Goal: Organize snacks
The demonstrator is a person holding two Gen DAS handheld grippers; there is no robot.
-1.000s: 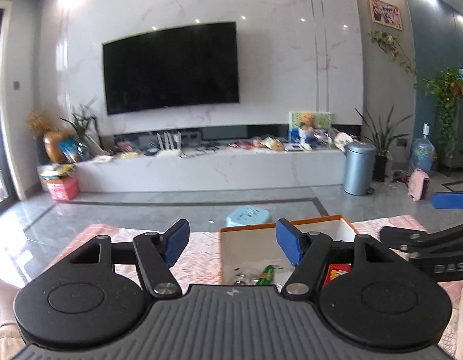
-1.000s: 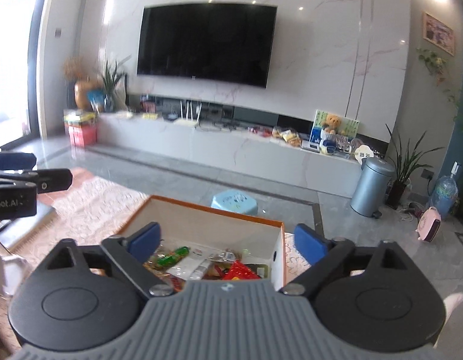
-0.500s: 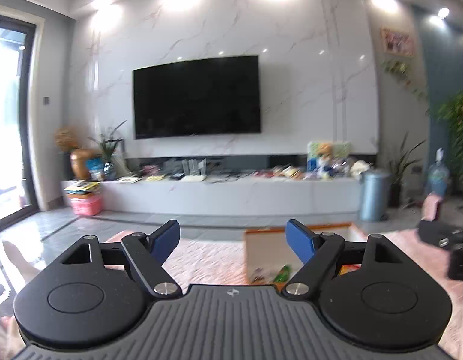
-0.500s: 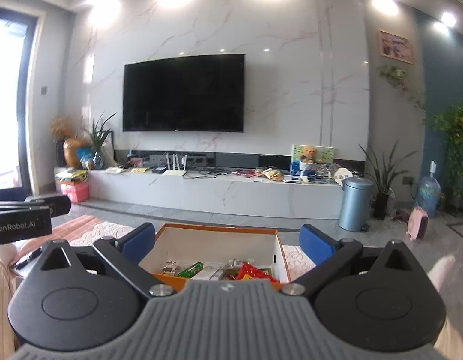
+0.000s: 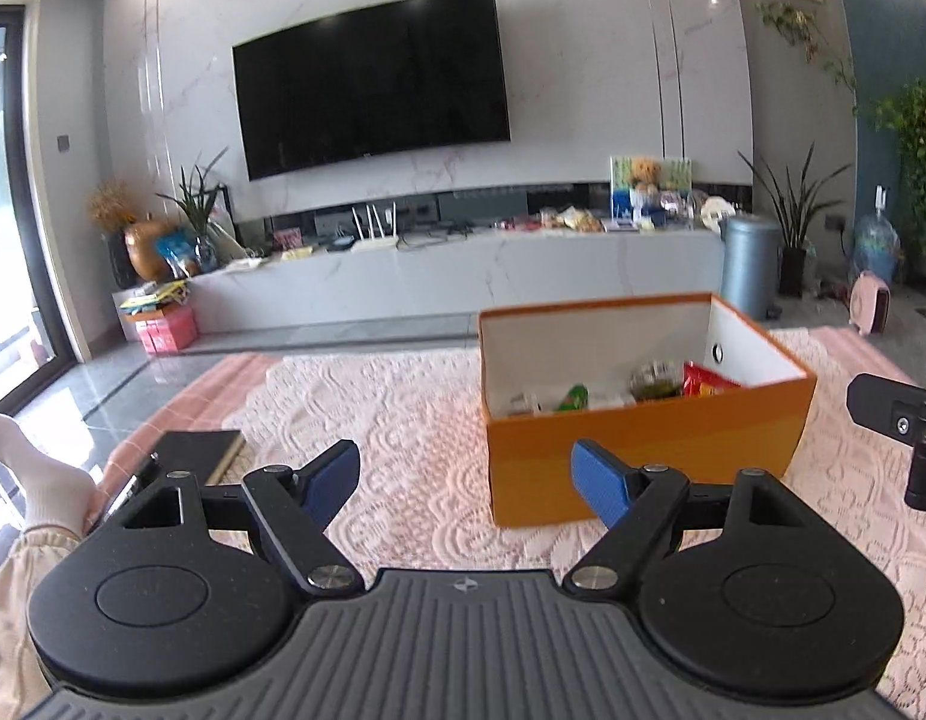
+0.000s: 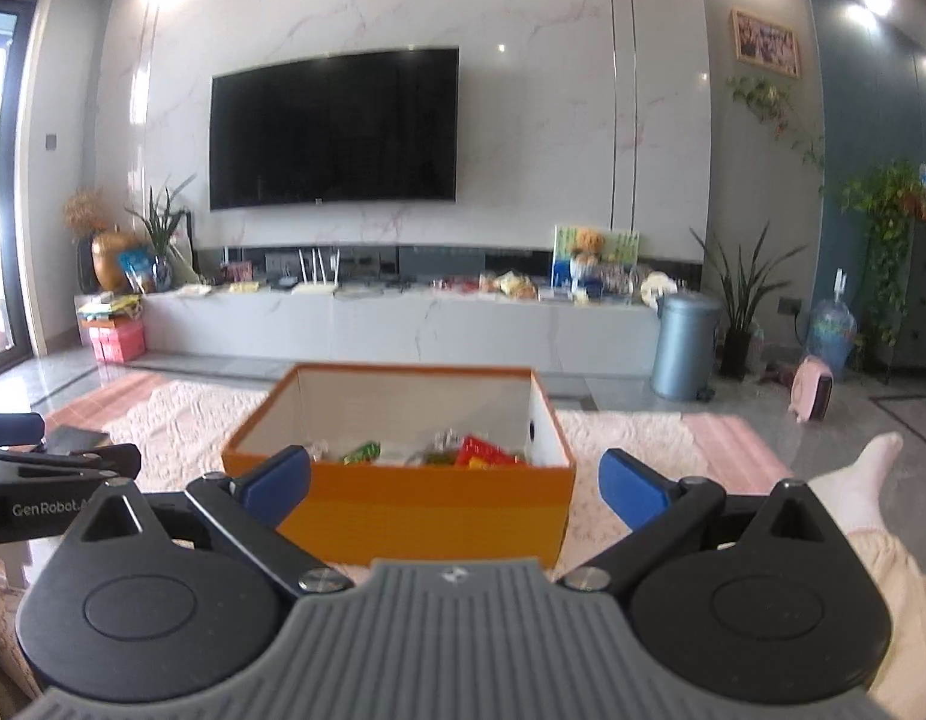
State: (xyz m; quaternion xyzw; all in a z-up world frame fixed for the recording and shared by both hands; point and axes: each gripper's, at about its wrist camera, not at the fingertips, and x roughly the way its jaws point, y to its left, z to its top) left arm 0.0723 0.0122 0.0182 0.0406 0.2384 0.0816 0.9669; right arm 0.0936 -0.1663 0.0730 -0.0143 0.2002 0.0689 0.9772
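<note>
An open orange box (image 5: 643, 438) (image 6: 427, 504) with white inner walls sits on a pink lace-covered surface (image 5: 403, 420). Inside lie several snack packets, among them a red one (image 5: 703, 381) (image 6: 484, 453) and a green one (image 5: 574, 397) (image 6: 361, 452). My left gripper (image 5: 466, 483) stands open with nothing between its blue pads, just short of the box's near left corner. My right gripper (image 6: 454, 486) is open too and empty, its jaws spread in front of the box's near wall. Each gripper shows at the edge of the other's view.
A dark book-like object (image 5: 193, 450) lies on the surface to the left. A person's socked feet (image 5: 37, 480) (image 6: 859, 480) rest at both sides. Beyond are a grey floor, a long TV console (image 5: 463, 276), a wall TV, a metal bin (image 5: 749, 264) and plants.
Both grippers have sunk and drawn back from the box, so its orange front wall now shows. The left gripper's jaws have spread a little wider.
</note>
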